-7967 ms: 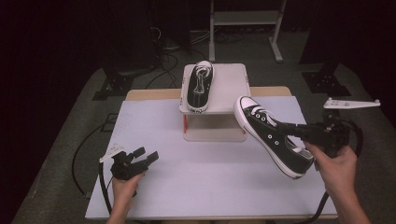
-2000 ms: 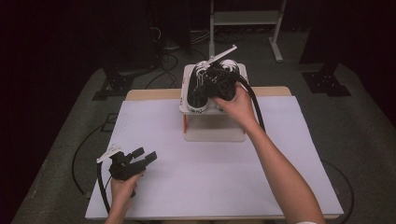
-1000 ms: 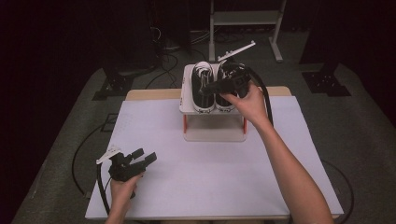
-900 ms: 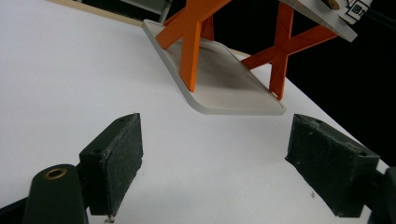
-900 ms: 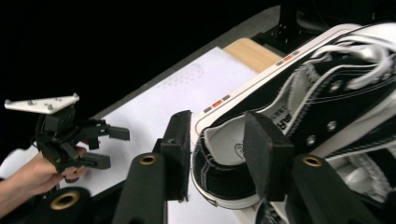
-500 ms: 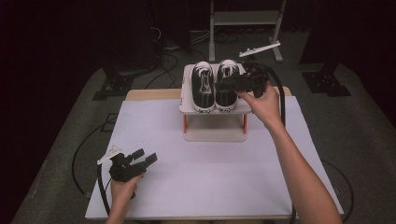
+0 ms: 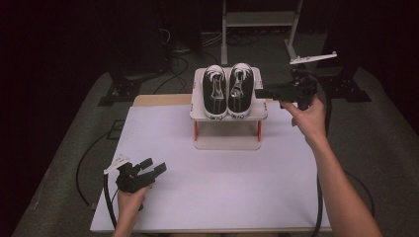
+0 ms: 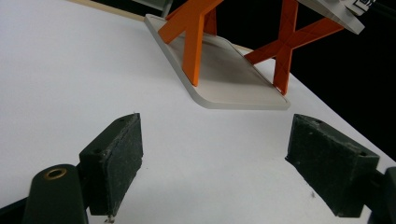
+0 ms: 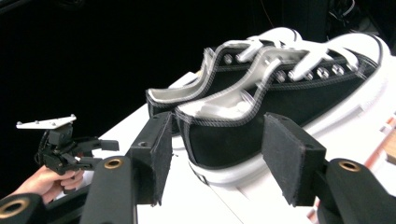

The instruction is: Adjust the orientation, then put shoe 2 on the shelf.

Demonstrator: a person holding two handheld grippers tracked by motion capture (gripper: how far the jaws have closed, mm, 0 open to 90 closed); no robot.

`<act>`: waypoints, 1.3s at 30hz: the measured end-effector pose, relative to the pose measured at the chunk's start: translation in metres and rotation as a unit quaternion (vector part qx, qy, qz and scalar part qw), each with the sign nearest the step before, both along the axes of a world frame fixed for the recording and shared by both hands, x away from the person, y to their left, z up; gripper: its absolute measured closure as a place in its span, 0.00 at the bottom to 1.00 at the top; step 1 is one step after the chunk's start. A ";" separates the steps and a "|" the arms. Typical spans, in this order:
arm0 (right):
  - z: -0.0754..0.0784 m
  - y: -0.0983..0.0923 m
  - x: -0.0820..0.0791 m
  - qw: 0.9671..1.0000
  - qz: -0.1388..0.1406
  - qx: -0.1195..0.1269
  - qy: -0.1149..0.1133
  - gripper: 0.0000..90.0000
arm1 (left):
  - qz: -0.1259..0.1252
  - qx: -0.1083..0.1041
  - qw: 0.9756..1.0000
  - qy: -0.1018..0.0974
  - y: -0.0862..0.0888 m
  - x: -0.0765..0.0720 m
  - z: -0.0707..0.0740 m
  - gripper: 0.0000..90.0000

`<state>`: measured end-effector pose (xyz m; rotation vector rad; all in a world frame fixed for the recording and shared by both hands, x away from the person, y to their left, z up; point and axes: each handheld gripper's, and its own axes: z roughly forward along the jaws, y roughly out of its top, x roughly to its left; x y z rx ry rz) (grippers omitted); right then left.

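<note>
Right gripper (image 9: 214,161) first: its jaws stand apart and have just been opening, nothing pinched between the pads. In the right gripper view they frame the heel of the nearer black sneaker (image 9: 299,98) without pressing on it. From the high view, that right gripper (image 7: 261,93) hangs just beside the stand's right edge, jaws pointing in at the shoes, the right hand (image 7: 309,116) behind it.

Both shoes sit side by side on top of the stand (image 7: 228,114), toes toward the person: the right sneaker (image 7: 240,89) touching or just beside the left sneaker (image 7: 214,91), each upright on its sole. White laces and white rubber toe caps show clearly.

Over to the left gripper (image 8: 212,163): jaws wide apart, holding nothing, bare white table (image 8: 70,84) between them. Ahead of it, the stand's base plate (image 8: 224,70) and orange crossed legs (image 8: 196,37). In the high view the left gripper (image 7: 152,168) rests low at the near left of the table, well apart from the stand, the left hand (image 7: 131,195) wrapped round it.
</note>
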<state>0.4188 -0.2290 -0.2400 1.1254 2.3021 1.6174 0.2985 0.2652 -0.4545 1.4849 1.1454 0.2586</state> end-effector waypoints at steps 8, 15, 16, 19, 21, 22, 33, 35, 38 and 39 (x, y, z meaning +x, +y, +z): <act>-0.018 -0.021 -0.008 1.000 -0.013 -0.005 0.011 0.44 | 0.003 -0.002 1.000 0.002 0.001 0.001 0.000 0.20; -0.037 -0.037 -0.010 0.999 -0.025 -0.004 0.030 0.43 | 0.002 -0.001 1.000 0.001 0.000 0.003 -0.001 0.20; -0.040 -0.039 -0.011 0.999 -0.025 -0.001 0.029 0.42 | 0.002 -0.001 1.000 0.002 0.000 0.003 -0.001 0.20; -0.049 -0.045 -0.012 0.999 -0.027 -0.004 0.041 0.41 | 0.000 0.001 1.000 0.002 -0.001 0.003 -0.001 0.20; -0.055 -0.050 -0.014 0.999 -0.031 0.001 0.043 0.41 | 0.000 0.001 1.000 0.002 -0.001 0.003 -0.001 0.20; -0.058 -0.053 -0.015 0.998 -0.032 0.002 0.046 0.41 | -0.001 0.000 1.000 0.002 -0.002 0.003 -0.001 0.20; -0.092 -0.074 -0.027 0.997 -0.046 0.004 0.067 0.41 | 0.000 0.002 1.000 0.003 -0.001 0.002 -0.002 0.20; -0.099 -0.078 -0.029 0.996 -0.050 0.005 0.068 0.41 | 0.001 0.002 1.000 0.003 0.000 0.002 -0.002 0.20; -0.110 -0.083 -0.032 0.995 -0.054 0.012 0.079 0.41 | 0.003 0.001 1.000 0.005 0.001 0.001 -0.002 0.20; -0.113 -0.084 -0.033 0.995 -0.055 0.013 0.081 0.41 | 0.002 0.004 1.000 0.005 0.001 0.001 -0.002 0.20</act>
